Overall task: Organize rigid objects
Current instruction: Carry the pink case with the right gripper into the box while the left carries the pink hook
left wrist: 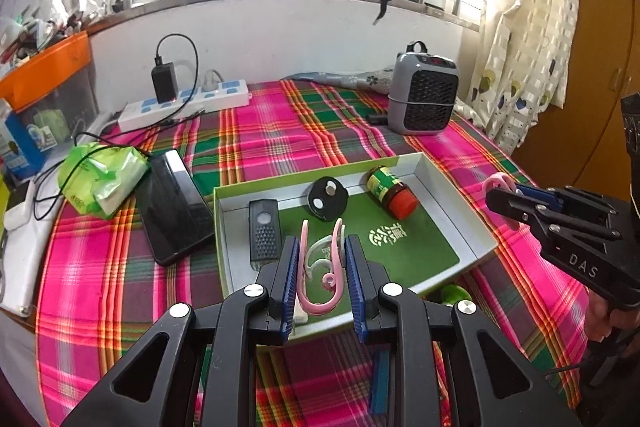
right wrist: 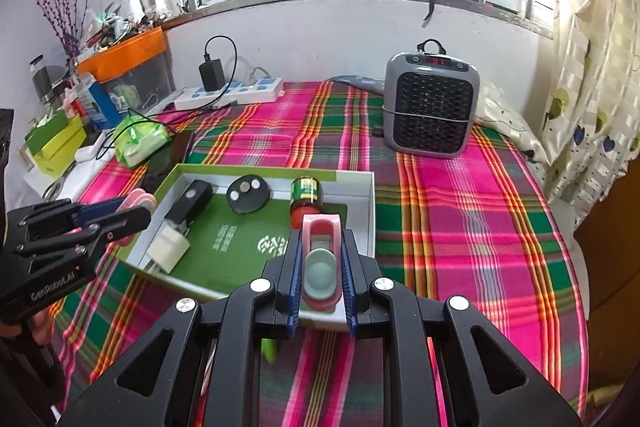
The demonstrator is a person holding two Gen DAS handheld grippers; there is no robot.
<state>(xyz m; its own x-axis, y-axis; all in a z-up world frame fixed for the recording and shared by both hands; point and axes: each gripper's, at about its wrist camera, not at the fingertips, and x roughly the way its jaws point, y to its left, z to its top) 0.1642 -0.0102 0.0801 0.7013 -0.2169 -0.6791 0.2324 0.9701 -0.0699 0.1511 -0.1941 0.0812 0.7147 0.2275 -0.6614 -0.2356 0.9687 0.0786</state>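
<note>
Jaws of my left gripper [left wrist: 322, 269] pinched a pink hook [left wrist: 320, 267] and those of my right gripper [right wrist: 320, 267] clamped a pink clip [right wrist: 321, 263], both held above the green box [right wrist: 352, 179], presumably to drop in beside the jar [right wrist: 306, 197].

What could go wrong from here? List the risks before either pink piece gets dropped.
1. The thin pink U-shaped clip sits loosely between the left gripper fingers; it may slip or spring out.
2. The right gripper holds the pink-and-grey plastic piece near the green-lined open box edge; released there, it could land outside.
</note>
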